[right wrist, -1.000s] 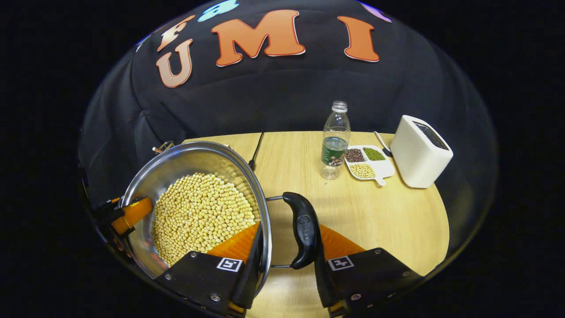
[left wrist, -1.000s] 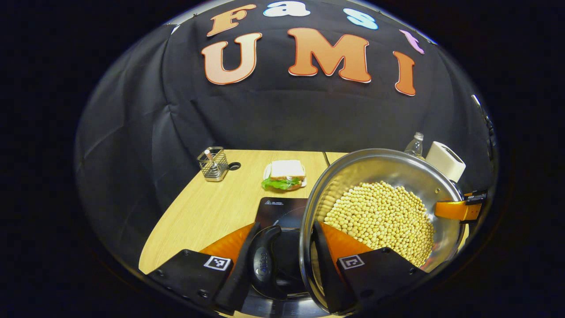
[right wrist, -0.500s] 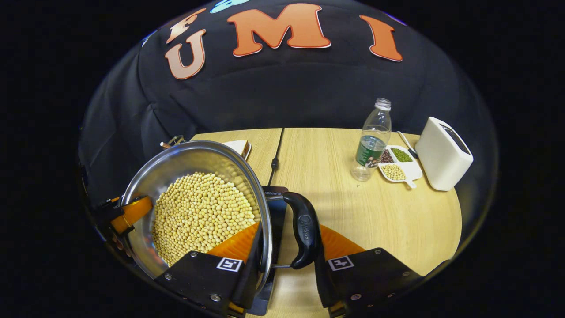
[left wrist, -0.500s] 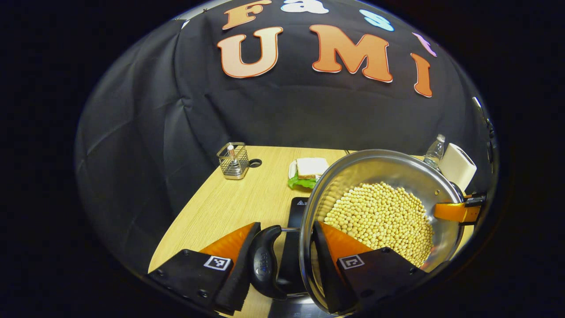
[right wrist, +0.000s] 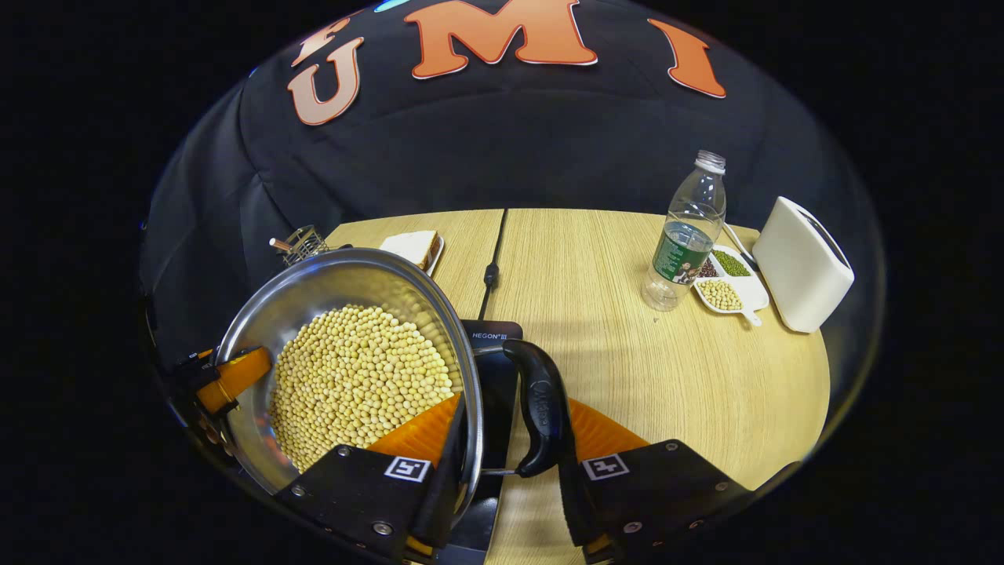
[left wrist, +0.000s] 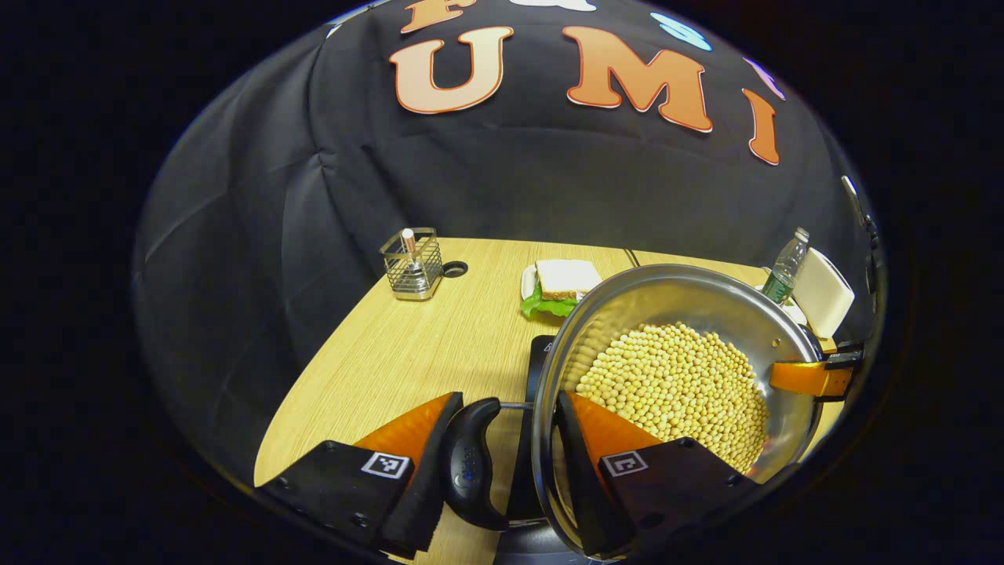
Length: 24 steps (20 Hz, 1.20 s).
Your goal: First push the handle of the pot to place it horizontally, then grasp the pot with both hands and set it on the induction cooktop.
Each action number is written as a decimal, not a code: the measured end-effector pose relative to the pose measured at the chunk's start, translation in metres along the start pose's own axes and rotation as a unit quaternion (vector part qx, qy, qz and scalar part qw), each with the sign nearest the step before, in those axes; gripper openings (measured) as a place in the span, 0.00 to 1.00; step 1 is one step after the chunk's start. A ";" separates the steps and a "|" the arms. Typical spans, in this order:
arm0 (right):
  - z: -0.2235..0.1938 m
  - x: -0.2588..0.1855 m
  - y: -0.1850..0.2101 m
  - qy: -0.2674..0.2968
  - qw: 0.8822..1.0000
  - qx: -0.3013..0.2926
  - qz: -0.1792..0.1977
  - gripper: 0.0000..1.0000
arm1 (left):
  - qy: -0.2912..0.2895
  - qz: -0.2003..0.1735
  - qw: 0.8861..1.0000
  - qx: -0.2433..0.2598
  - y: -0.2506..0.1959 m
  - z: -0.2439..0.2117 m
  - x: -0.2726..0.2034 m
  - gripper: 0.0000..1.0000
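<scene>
Now both claws are gripping the steel pot (left wrist: pixel 674 314), which is hanging above the table (left wrist: pixel 408 353) with the black induction cooktop (right wrist: pixel 494 369) showing partly beneath it. In the left gripper view, the left claw (left wrist: pixel 502 463) is closing around the pot's near side: one finger is sitting outside the curved black side handle (left wrist: pixel 469 463) and the other is pressing inside the pot wall, so handle and rim are being pinched between them. In the right gripper view, the right claw (right wrist: pixel 510 463) is doing the same on the opposite side, one finger reaching inside the rim and the other lying against the black side handle (right wrist: pixel 541 408). Each view is also showing the other claw's finger at the far rim. The pot is carrying a full layer of pale yellow beans (right wrist: pixel 357 377).

Farther off on the table, a sandwich on a plate (left wrist: pixel 561 281) is lying behind the pot, with a wire holder (left wrist: pixel 412 255) near the left corner. A clear bottle (right wrist: pixel 686 235) is standing upright beside a divided dish of beans (right wrist: pixel 729 282), and a white toaster (right wrist: pixel 804 267) is standing just beyond that dish.
</scene>
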State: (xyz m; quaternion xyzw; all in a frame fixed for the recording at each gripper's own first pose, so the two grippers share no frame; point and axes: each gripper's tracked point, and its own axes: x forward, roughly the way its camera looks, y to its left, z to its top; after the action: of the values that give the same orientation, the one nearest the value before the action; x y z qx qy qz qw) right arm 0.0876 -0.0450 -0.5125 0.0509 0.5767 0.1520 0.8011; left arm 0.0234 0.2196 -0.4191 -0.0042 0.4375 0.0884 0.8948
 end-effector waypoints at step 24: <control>0.051 -0.093 -0.047 -0.092 0.995 0.021 0.028 0.75 | 0.007 0.052 0.999 -0.007 -0.007 -0.001 -0.007 0.93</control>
State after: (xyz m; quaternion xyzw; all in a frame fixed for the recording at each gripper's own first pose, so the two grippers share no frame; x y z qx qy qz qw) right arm 0.1175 -0.1128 -0.4229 0.0977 0.5017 0.1565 0.8451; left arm 0.0199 0.2119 -0.4146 0.0120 0.4429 0.1379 0.8858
